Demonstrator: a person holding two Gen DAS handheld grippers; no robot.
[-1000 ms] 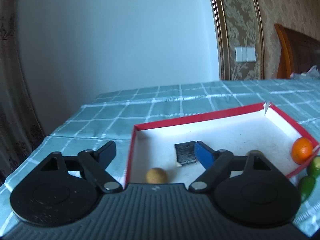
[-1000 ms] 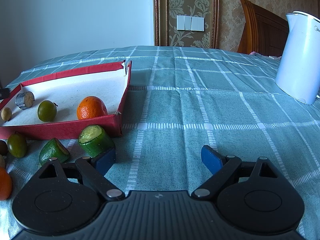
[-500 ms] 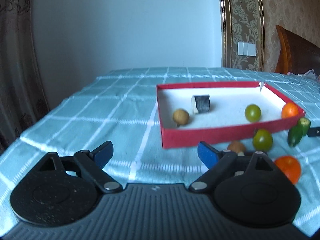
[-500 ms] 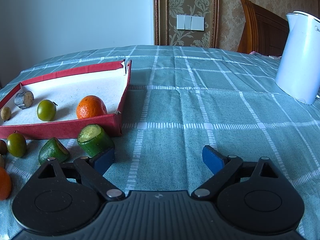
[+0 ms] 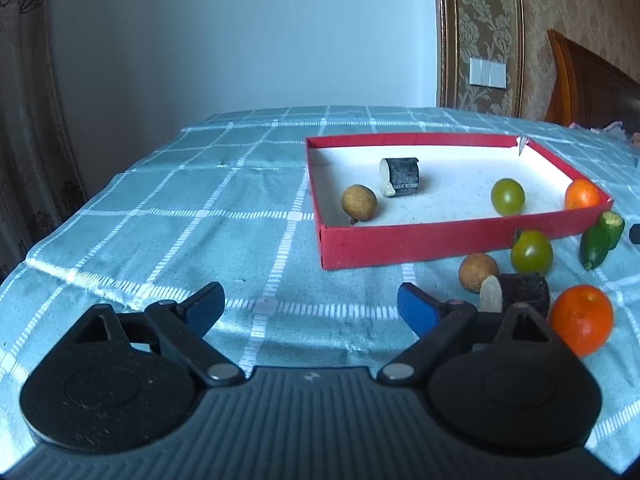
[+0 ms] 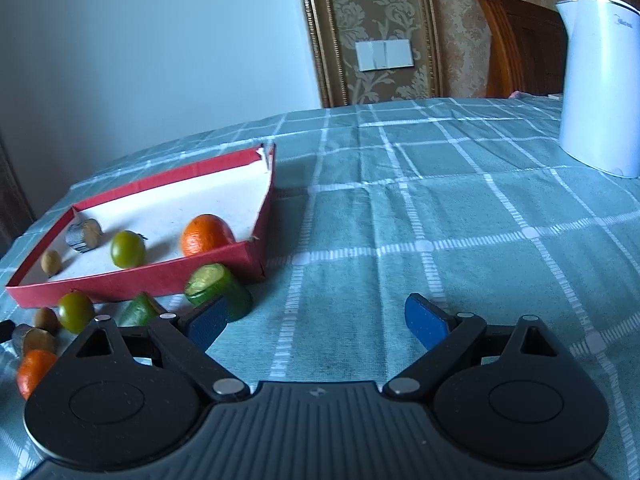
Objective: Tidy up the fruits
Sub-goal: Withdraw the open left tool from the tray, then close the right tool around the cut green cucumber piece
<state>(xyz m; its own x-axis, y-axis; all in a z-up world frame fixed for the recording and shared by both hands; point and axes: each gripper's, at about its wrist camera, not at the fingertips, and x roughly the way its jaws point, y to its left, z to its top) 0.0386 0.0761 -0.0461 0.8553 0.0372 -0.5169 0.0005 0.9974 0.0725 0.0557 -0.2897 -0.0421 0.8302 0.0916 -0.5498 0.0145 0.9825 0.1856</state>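
Observation:
A red box with a white inside (image 5: pixel 444 242) (image 6: pixel 160 276) sits on the checked tablecloth. It holds a brown longan (image 5: pixel 359 209), a dark cut cylinder (image 5: pixel 400 176), a green fruit (image 5: pixel 507 196) and an orange (image 5: pixel 582 194) (image 6: pixel 207 234). Outside its near wall lie a longan (image 5: pixel 478 272), a dark cut piece (image 5: pixel 516 292), a green fruit (image 5: pixel 532 251), an orange (image 5: pixel 582 318) and two green cut pieces (image 6: pixel 218 288) (image 6: pixel 138 311). My left gripper (image 5: pixel 310 310) is open and empty, left of the loose fruit. My right gripper (image 6: pixel 316 318) is open and empty, its left finger beside a green piece.
A white electric kettle (image 6: pixel 600 80) stands at the far right of the table. A wooden headboard (image 6: pixel 516 44) and a wall with a switch plate (image 6: pixel 384 54) lie behind. The table's left edge drops off near a curtain (image 5: pixel 24 120).
My left gripper has pulled back out of the box and away from it, so the whole box and the loose fruit now show. My right gripper has shifted and tilted slightly.

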